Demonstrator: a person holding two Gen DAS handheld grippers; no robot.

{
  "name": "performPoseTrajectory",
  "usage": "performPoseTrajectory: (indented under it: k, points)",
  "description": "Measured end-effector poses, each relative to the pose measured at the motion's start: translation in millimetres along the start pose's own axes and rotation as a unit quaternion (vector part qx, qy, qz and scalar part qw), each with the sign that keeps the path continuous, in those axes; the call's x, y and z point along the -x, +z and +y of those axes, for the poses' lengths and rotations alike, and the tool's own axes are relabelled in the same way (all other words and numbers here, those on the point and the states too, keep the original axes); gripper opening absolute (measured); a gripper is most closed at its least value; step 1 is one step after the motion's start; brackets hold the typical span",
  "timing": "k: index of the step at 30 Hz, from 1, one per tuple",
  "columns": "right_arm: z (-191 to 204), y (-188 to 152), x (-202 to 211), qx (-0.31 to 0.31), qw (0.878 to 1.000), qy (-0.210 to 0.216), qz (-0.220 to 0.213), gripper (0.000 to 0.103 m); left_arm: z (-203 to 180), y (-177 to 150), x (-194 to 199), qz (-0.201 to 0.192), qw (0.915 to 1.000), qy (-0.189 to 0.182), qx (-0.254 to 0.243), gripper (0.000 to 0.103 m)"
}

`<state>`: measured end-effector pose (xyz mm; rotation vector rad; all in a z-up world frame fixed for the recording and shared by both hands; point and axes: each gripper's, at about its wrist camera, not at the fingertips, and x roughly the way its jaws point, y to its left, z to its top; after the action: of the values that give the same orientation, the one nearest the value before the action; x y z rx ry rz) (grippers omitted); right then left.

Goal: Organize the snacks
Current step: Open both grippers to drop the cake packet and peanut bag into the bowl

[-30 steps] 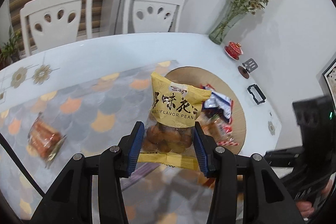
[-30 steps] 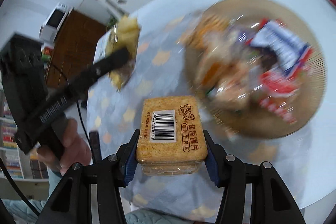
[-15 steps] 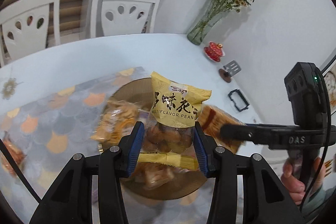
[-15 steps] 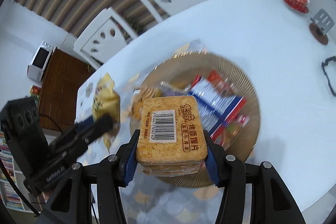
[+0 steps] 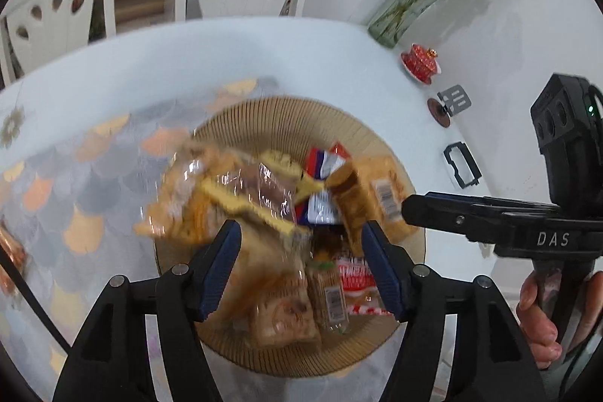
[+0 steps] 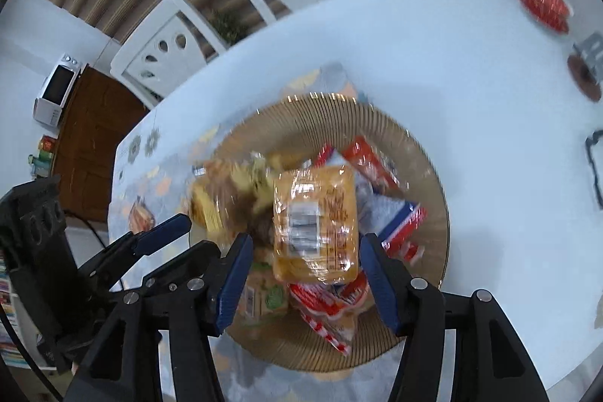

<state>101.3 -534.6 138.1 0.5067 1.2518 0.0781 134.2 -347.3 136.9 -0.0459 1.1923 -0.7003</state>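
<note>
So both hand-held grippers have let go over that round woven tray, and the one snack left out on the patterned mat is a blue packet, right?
Not quite: the packet on the mat is orange-brown, not blue, as the right wrist view shows. The rest holds: the left hand-held gripper and right hand-held gripper are both open above the round woven tray.

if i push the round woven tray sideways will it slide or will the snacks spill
The round tan woven tray looks flat and low-rimmed, so it would probably slide easily. The loose crinkly snack packets are heaped high; a quick shove may tumble some off.
</note>
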Motion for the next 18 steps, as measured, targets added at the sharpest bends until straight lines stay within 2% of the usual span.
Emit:
performPoseTrajectory:
  k: [8, 11, 18]
  points:
    - [-11.4, -26.1, 10.2, -0.013, 0.999, 0.031, 0.003, 0.057, 20.0, -28.6, 25.4, -0.006, 0.9998, 0.001, 0.021, 0.064]
    - [8.0, -36.7, 8.5, 0.018, 0.999, 0.028, 0.010, 0.057, 28.8, -38.4, 43.2, -0.029, 0.9990, 0.028, 0.018, 0.064]
    - [72.8, -56.7, -0.9, 0.091, 0.995, 0.032, 0.011, 0.057, 71.3, -54.8, 86.1, -0.056, 0.9960, 0.039, 0.058, 0.064]
